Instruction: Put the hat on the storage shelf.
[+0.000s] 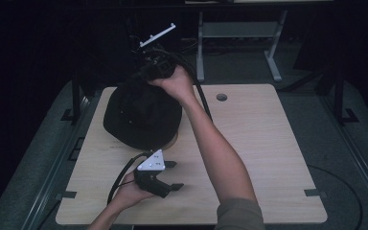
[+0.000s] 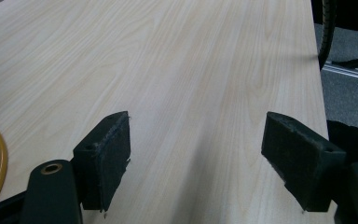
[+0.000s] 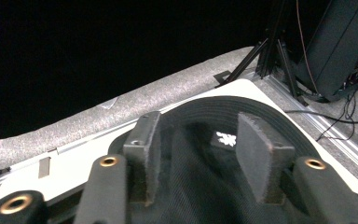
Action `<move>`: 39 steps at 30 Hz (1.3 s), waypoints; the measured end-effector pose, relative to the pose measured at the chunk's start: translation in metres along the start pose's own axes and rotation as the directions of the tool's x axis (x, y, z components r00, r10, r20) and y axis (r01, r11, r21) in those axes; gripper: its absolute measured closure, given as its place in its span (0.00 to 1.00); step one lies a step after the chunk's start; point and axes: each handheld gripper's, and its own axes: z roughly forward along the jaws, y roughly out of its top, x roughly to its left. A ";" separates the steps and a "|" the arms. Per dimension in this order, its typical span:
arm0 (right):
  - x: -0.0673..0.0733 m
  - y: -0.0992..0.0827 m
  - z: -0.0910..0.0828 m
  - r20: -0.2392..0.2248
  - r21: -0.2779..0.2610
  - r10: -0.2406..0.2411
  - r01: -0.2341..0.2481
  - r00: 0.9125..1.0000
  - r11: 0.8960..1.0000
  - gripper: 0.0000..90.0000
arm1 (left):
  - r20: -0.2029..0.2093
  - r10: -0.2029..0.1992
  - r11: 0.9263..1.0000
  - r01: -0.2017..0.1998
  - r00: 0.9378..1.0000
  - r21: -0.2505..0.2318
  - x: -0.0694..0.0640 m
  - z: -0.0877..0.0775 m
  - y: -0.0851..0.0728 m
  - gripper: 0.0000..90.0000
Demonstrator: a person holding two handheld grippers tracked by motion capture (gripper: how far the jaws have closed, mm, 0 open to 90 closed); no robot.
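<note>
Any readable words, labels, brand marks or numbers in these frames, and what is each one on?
No text can be read.
A small white mark sits on the black hat, seen in the right gripper view; it is too small and blurred to read as letters or a logo.

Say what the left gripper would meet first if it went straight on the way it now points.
Probably nothing on the table: ahead of the left gripper, whose jaws stand open and empty, lies bare wooden tabletop out to its far edge. Angled slightly down, it might graze the wood itself; depth is unclear.
</note>
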 end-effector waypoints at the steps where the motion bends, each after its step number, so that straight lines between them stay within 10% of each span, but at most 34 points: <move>1: 0.000 -0.001 -0.002 0.003 -0.001 0.001 -0.001 1.000 1.000 0.54 | -0.001 -0.002 1.000 0.002 1.000 -0.002 0.000 0.000 0.000 0.26; 39: -0.021 -0.087 -0.096 0.088 -0.086 0.125 -0.118 0.988 0.989 0.22 | -0.007 -0.040 0.999 0.040 0.999 -0.005 0.003 -0.001 -0.002 0.25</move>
